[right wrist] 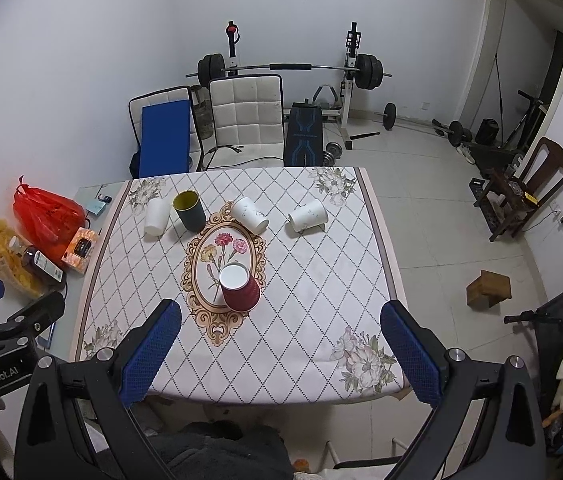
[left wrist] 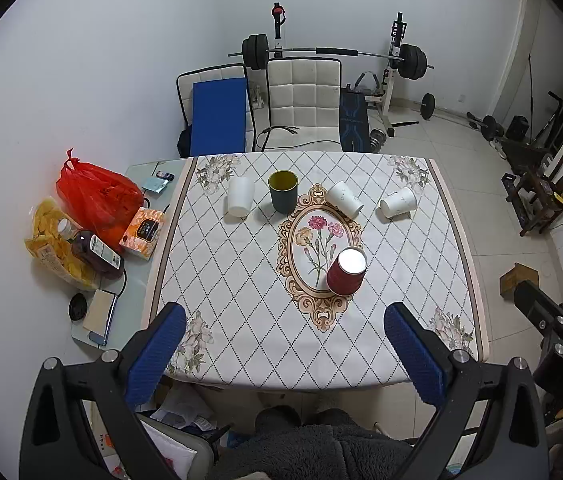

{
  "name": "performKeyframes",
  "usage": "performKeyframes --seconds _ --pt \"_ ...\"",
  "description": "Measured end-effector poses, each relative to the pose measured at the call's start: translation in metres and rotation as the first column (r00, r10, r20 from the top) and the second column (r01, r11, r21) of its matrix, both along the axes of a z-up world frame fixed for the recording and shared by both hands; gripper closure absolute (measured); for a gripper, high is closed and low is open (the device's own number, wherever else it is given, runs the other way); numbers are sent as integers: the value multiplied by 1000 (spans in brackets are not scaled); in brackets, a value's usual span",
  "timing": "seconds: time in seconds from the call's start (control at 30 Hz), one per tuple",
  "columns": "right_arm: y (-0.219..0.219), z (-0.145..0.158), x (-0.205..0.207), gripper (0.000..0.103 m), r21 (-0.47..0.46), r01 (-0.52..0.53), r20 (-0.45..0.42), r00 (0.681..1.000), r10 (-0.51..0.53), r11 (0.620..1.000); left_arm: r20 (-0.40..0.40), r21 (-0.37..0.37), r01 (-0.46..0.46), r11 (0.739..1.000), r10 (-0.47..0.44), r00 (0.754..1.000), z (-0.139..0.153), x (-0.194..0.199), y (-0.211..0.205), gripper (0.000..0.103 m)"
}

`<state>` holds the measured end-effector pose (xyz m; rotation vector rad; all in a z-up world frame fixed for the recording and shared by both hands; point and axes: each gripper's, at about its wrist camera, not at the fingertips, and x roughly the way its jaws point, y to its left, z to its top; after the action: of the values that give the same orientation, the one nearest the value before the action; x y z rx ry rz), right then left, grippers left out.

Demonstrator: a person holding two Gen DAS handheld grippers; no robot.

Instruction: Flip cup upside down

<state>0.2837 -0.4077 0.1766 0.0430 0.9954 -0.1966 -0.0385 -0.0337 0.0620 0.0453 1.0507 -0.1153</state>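
The red cup sits at frame centre on the bench, apparently mouth-down, just ahead of my right gripper, both grippers' fingers wide and empty.

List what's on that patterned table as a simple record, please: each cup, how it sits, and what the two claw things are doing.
red cup: upside down, white base on top, nearest the grippers
dark green cup: upright, mouth open upward
plain white cup: upside down, far left
patterned white cup: upside down, tilted in view
second patterned white cup: lying on its side
left gripper: open, holding nothing, above the near table edge
right gripper: open, holding nothing
tablecloth: diamond pattern, floral oval in the middle
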Motion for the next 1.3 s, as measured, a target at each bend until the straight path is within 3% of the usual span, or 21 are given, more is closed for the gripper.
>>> performKeyframes --seconds 1.3 --pt "3 5 -8 1 11 -13 7 1000 13 1000 7 2 -4 1000 4 1000 1 -6 5 1"
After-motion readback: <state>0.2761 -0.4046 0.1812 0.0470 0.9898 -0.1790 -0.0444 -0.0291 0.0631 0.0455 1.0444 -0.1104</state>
